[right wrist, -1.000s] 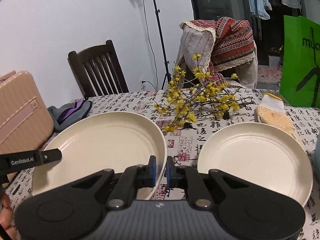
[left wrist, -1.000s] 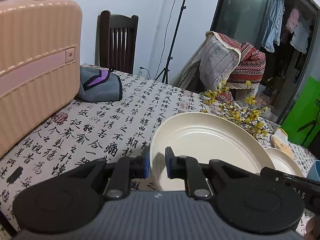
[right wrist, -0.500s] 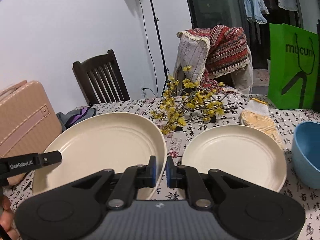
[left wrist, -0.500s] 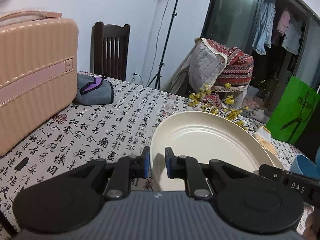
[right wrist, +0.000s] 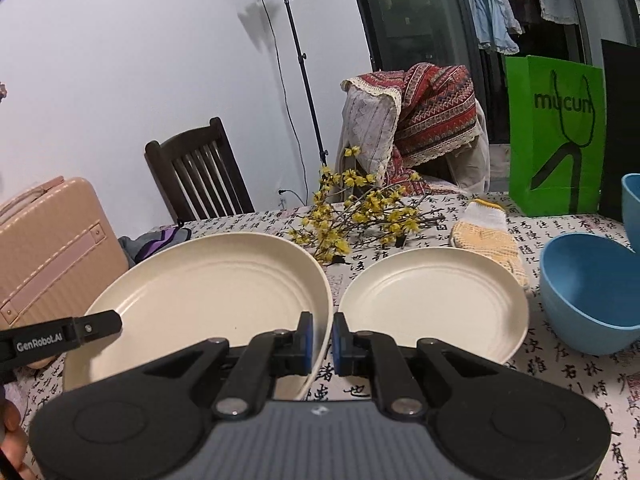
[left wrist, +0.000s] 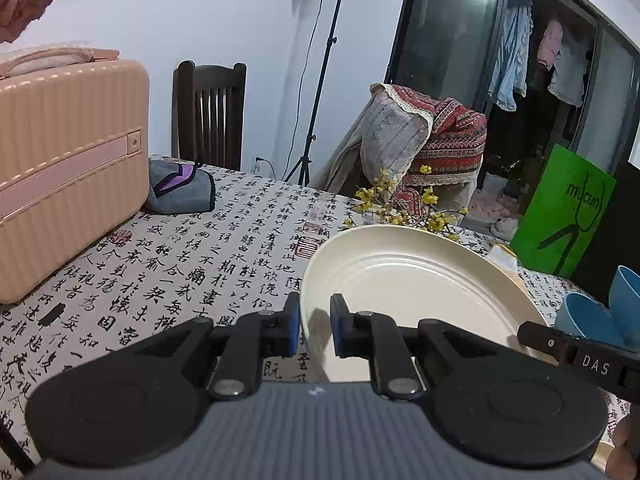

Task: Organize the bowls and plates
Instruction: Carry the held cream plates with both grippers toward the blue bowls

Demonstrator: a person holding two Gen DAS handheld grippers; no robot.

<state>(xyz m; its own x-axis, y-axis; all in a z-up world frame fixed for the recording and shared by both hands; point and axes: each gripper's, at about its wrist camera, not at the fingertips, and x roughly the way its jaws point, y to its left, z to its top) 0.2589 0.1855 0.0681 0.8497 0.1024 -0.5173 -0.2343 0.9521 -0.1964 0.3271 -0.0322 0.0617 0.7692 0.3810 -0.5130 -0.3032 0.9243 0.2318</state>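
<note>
A large cream plate (left wrist: 416, 280) is held at two opposite edges, above the calligraphy tablecloth. My left gripper (left wrist: 315, 326) is shut on its left rim. My right gripper (right wrist: 323, 340) is shut on the right rim of the same large plate (right wrist: 208, 288). To the right of that rim, a smaller cream plate (right wrist: 436, 304) lies flat on the table. A blue bowl (right wrist: 588, 292) stands to its right, and the edge of a second blue bowl (right wrist: 632, 208) shows behind it. The left wrist view shows both blue bowls (left wrist: 592, 316) past the large plate.
A pink suitcase (left wrist: 68, 168) and a grey pouch (left wrist: 180, 188) sit on the table's left side. Yellow flower branches (right wrist: 360, 216) and a knitted glove (right wrist: 488, 232) lie behind the plates. A green bag (right wrist: 556, 136), two chairs and a light stand (right wrist: 296, 64) stand beyond the table.
Both grippers have pulled back and up with the large plate held between them. The small plate now looks farther off, and the blue bowls have come into view at the right.
</note>
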